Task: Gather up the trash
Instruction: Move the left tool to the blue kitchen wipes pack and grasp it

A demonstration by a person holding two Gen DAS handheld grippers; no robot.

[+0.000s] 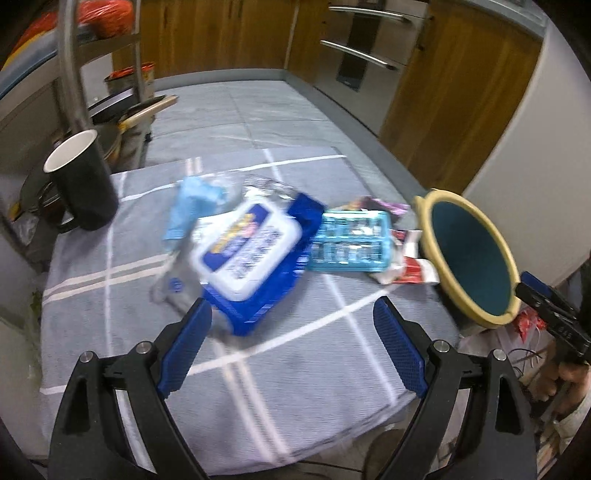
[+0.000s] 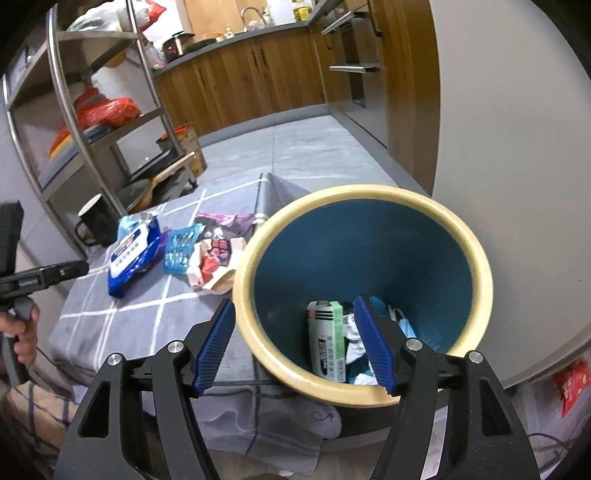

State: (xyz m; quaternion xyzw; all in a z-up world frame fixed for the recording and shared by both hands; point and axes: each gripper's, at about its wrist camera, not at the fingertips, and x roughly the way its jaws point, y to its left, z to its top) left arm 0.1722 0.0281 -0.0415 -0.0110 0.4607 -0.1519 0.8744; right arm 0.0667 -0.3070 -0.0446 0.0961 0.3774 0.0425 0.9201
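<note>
Trash lies in a heap on the grey checked tablecloth (image 1: pixel 295 387): a blue-and-white wet-wipes pack (image 1: pixel 251 254) (image 2: pixel 133 254), a light blue plastic tray (image 1: pixel 349 242) (image 2: pixel 180 249), a crumpled pale blue piece (image 1: pixel 192 206) and a red-and-white wrapper (image 1: pixel 410 266) (image 2: pixel 212 264). My left gripper (image 1: pixel 292 306) hangs open just short of the wipes pack, with nothing between its fingers. A cream-rimmed blue bin (image 1: pixel 423 229) (image 2: pixel 369 194) stands at the table's right end. My right gripper (image 2: pixel 294 302) is open over its near rim. Inside lie a white-and-green carton (image 2: pixel 327 339) and other scraps.
A black mug (image 1: pixel 81 181) (image 2: pixel 96 221) stands at the cloth's far left corner. Behind it a metal shelf rack (image 2: pixel 110 122) holds pans and red bags. Wooden cabinets (image 1: pixel 221 33) line the far wall. A white wall (image 2: pixel 517 147) is close behind the bin.
</note>
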